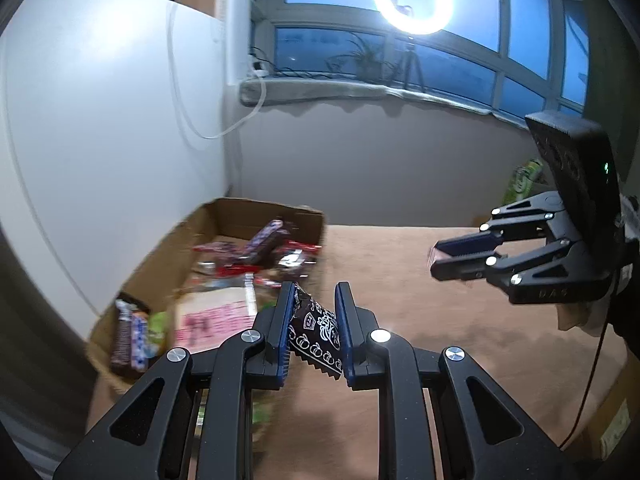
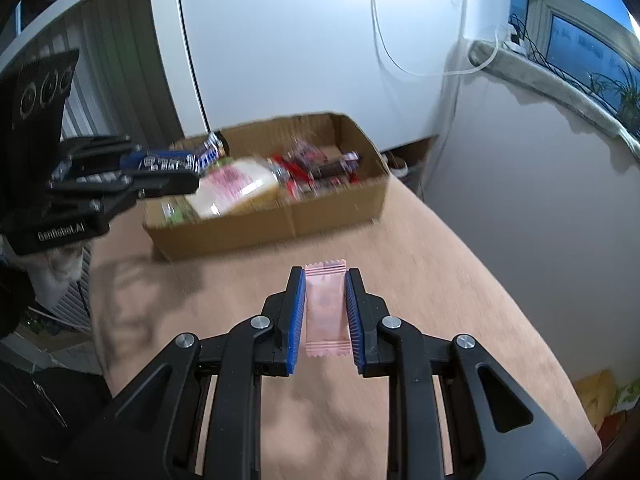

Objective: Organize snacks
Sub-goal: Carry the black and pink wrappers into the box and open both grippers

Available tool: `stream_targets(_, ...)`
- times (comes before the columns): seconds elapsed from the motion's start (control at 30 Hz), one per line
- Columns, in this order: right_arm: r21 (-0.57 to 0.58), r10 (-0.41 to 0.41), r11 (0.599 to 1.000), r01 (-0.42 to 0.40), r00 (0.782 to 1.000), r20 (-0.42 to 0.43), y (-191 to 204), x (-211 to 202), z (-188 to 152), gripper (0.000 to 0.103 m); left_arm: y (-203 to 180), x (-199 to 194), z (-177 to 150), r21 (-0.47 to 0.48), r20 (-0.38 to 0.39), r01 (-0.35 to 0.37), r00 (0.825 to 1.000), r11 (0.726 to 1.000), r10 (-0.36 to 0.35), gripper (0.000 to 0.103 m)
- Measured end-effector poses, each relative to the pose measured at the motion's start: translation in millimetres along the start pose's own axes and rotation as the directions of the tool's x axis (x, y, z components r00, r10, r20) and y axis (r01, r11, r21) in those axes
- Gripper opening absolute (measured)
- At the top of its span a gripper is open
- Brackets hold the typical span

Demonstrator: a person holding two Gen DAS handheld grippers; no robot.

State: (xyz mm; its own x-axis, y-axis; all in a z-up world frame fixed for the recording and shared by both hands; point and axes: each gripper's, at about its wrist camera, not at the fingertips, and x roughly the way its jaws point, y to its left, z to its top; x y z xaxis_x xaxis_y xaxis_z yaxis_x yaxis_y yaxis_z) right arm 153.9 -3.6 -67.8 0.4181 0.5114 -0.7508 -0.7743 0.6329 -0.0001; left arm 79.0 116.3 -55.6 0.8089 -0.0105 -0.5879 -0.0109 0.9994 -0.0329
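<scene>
Left claw (image 1: 313,330) is squeezed tight on a black snack packet (image 1: 316,330), carried beside the cardboard box (image 1: 160,256), probably to drop it in. Bars and bags already fill the box.

Right claw (image 2: 323,316) pinches a pink packet (image 2: 326,308) above the table (image 2: 440,280), with the box beyond.

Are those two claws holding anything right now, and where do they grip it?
Yes. The left claw pinches a dark patterned snack packet across its sides. The right claw grips a pink sachet by its long edges.
</scene>
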Motion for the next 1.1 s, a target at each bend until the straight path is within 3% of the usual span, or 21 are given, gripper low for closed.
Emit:
stream_targets(0.5,-0.006,0.080,0.997,-0.079,0.996,0.050,35,54,79,0.021,53,-6,-3,-0.064,0.007,-0.093,0.996,0.994,0.093,0.018)
stream_targets(1.1,0.025,0.053,0.998,-0.053,0.998,0.037,40,84,104,0.024,72,-4,-2,-0.086,0.006,-0.134,0.991,0.987,0.135,0.019)
